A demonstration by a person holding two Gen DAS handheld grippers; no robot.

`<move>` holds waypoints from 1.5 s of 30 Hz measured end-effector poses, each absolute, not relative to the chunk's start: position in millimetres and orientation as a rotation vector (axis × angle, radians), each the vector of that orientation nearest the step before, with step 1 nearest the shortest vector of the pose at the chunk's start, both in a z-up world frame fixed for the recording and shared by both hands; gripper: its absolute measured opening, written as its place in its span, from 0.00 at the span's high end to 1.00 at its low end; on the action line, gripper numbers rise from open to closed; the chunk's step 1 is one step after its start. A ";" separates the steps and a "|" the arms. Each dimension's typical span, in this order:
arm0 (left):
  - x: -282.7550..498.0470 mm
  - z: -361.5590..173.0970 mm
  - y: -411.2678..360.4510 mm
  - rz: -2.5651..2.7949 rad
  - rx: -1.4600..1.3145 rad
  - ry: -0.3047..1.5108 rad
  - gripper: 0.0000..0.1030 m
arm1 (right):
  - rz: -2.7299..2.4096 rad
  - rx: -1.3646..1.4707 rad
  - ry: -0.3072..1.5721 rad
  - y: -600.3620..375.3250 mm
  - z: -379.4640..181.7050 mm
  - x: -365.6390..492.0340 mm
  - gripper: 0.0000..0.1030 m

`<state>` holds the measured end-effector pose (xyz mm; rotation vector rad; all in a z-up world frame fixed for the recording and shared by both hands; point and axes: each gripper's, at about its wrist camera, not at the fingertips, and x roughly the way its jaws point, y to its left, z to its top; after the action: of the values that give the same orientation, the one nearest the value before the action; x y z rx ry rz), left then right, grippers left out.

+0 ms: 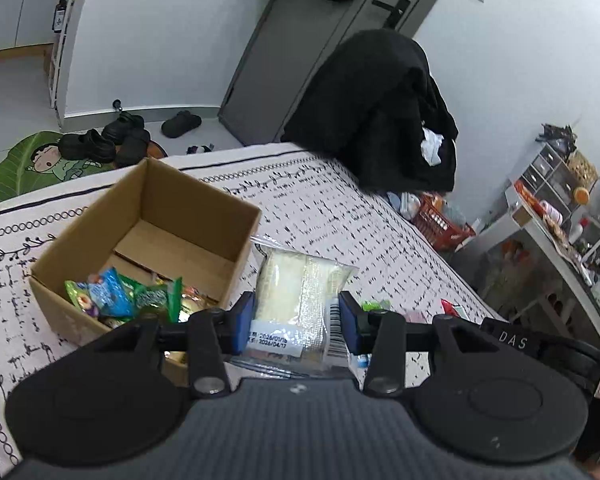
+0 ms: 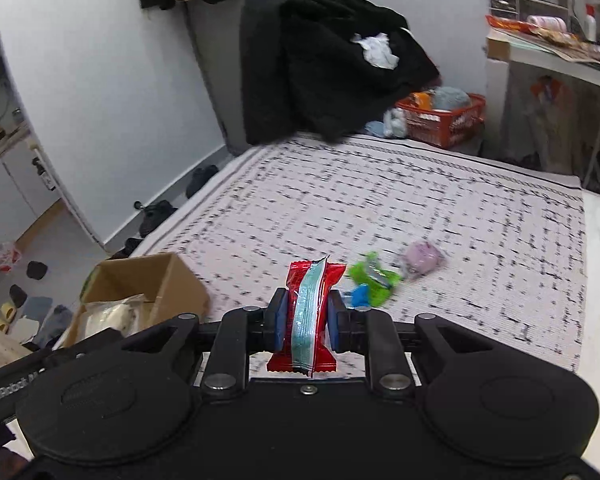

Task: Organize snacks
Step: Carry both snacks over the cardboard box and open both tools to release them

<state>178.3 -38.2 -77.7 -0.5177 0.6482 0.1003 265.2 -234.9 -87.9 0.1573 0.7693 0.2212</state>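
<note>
Your left gripper (image 1: 296, 320) pinches the clear pale snack pack (image 1: 300, 300), its long axis pointing ahead, with the cardboard box (image 1: 148, 216) just to its left and nearer this hand. Your right gripper (image 2: 306, 320) has its jaws pinching the red wrapper (image 2: 306, 316) upright. Only the right view shows the green packet (image 2: 372, 278) and pink packet (image 2: 422, 258) loose on the bed (image 2: 420, 192).
</note>
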 end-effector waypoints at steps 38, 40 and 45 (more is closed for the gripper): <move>218.9 -124.4 90.8 0.326 -0.742 0.663 0.56 | 0.487 0.157 0.806 -82.7 -103.4 298.5 0.80; 218.2 -125.0 93.2 0.335 -0.743 0.656 0.55 | 0.490 0.153 0.808 -79.6 -105.0 300.5 0.80; 215.3 -121.7 95.8 0.338 -0.746 0.644 0.50 | 0.496 0.152 0.818 -70.7 -108.2 303.0 0.80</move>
<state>215.3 95.8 -121.7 -0.7462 0.6444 0.3377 303.0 -70.7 -108.2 0.1524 0.8185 0.4959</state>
